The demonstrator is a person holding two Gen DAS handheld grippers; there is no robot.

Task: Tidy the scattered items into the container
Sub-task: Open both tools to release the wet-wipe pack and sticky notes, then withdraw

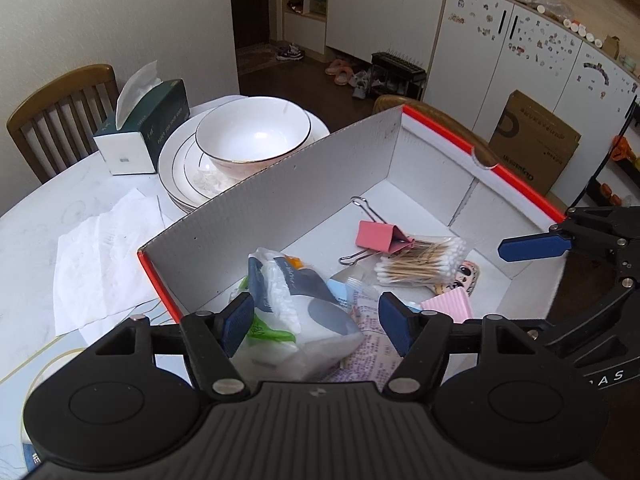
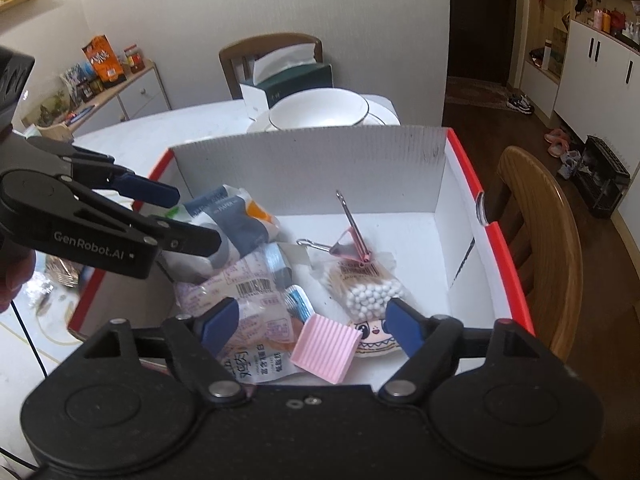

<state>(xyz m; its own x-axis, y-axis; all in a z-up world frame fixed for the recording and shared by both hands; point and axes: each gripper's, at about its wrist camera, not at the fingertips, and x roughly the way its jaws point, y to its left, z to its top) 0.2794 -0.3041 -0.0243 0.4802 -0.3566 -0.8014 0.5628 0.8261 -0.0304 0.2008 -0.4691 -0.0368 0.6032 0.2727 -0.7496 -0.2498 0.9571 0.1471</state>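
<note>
Scattered items such as the tissue pack (image 1: pixel 296 312), cotton swabs (image 2: pixel 370 294) and pink clip (image 1: pixel 380 236) lie inside the box (image 2: pixel 308 168) near the table's edge, so both the left gripper (image 1: pixel 316 322) and right gripper (image 2: pixel 310 326) hang released above them, grasping nothing.

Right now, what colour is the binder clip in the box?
Pink binder clip with silver wire handles, clearest in the left wrist view.

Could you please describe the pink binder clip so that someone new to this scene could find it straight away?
Look inside the red-edged cardboard box on the white table. Near its middle, the binder clip rests against a clear bag of cotton swabs. It is the only item there with silver wire handles.
</note>
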